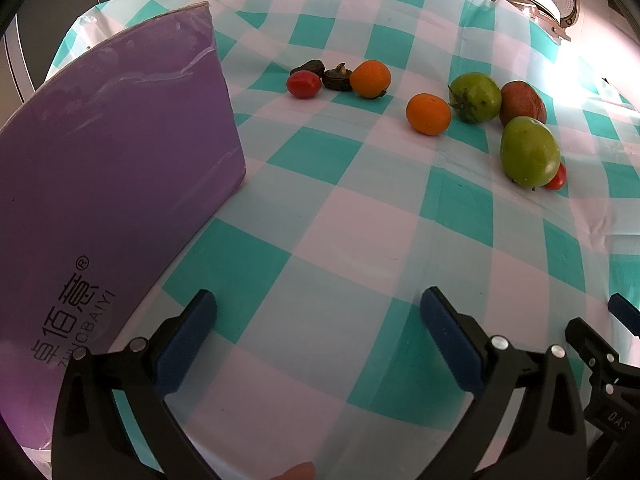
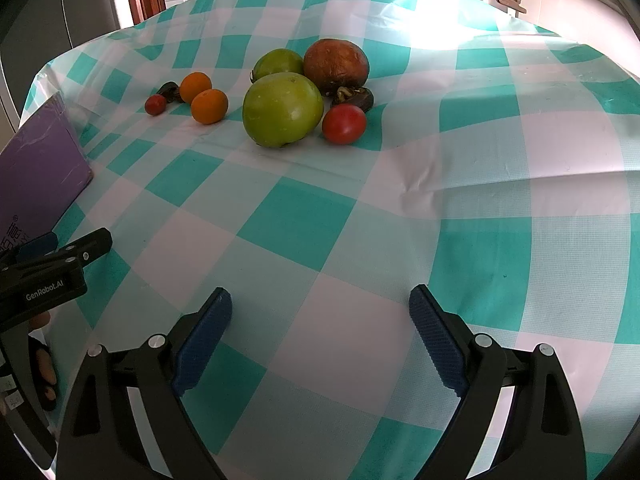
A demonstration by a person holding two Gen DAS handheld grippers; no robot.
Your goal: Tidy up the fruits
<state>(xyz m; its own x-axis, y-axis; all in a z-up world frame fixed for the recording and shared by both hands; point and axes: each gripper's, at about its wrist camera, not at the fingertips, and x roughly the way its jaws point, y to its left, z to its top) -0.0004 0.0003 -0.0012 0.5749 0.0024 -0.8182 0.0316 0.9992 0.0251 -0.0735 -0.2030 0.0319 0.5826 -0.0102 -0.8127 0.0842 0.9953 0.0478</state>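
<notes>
We are looking at a thin, glossy plastic tablecloth, creased and catching glare. The purple box is showing matt cardboard under a shiny film wrinkling at its seams. The green tomatoes are gleaming smooth and waxy, while the brown fruit is looking dull and rough. Our right gripper is wearing ribbed blue rubbery pads on matt black plastic with shiny metal pins.
</notes>
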